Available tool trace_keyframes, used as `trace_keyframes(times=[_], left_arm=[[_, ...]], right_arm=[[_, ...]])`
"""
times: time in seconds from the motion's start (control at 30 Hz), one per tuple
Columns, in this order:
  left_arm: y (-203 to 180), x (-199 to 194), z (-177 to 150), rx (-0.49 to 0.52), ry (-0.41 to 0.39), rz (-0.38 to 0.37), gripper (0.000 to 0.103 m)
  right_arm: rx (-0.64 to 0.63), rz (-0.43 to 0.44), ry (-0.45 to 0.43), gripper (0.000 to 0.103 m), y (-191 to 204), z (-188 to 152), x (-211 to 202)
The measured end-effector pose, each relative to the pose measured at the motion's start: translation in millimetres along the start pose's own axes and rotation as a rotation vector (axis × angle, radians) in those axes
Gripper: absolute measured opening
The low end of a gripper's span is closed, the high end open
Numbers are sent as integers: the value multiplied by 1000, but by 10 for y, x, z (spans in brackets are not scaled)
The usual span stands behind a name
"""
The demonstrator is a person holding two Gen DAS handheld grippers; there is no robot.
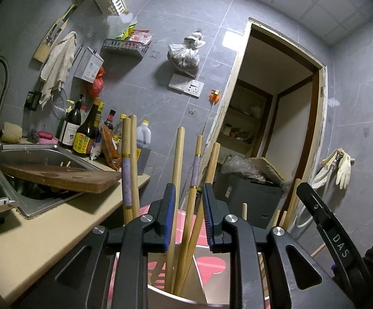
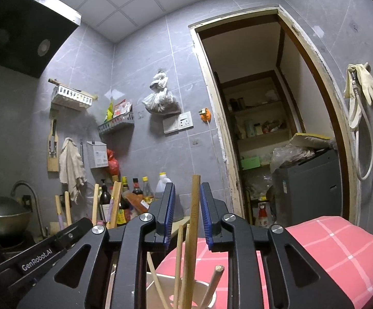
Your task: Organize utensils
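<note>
My left fingers [image 1: 187, 216] stand a little apart with chopsticks [image 1: 177, 180] rising between them; the plain one lies against the left pad, but the pair does not look pinched, so I judge this the letting-go after dropping them into the holder. My right fingers [image 2: 186, 215] are likewise a little apart, and one chopstick [image 2: 194, 206] stands upright in the gap, close to the right pad yet seemingly free. To do this well, I should spread both pairs wider before I draw back, and pull away straight so no pad drags a stick out or tips the holder. Below my left fingers is a pale holder [image 1: 176, 296] with a shiny rim, and several chopsticks lean in it, two with purple bands [image 1: 195, 167]. Below my right fingers sits a white cup [image 2: 207, 293] with a few more sticks [image 2: 213, 282] splayed inside. Something pink and checked [image 2: 335, 252] lies just right of those fingers. Off to the left of my left fingers, the bench [image 1: 32, 242] carries a sink [image 1: 44, 154] with a wooden board [image 1: 62, 177] across it.
</note>
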State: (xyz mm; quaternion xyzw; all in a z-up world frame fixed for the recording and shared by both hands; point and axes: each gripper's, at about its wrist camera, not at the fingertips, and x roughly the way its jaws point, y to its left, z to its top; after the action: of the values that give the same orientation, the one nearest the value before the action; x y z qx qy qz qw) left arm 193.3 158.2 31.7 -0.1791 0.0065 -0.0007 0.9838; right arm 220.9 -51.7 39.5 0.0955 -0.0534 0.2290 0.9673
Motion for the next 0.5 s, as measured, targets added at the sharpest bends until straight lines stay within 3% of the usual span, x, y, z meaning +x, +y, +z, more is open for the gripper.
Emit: trace_keyframes(times=[0.5], left_arm=[[-121,-77,61,69,45,9,32]], right_arm=[[15,-27,60,28,-121,149,-146]])
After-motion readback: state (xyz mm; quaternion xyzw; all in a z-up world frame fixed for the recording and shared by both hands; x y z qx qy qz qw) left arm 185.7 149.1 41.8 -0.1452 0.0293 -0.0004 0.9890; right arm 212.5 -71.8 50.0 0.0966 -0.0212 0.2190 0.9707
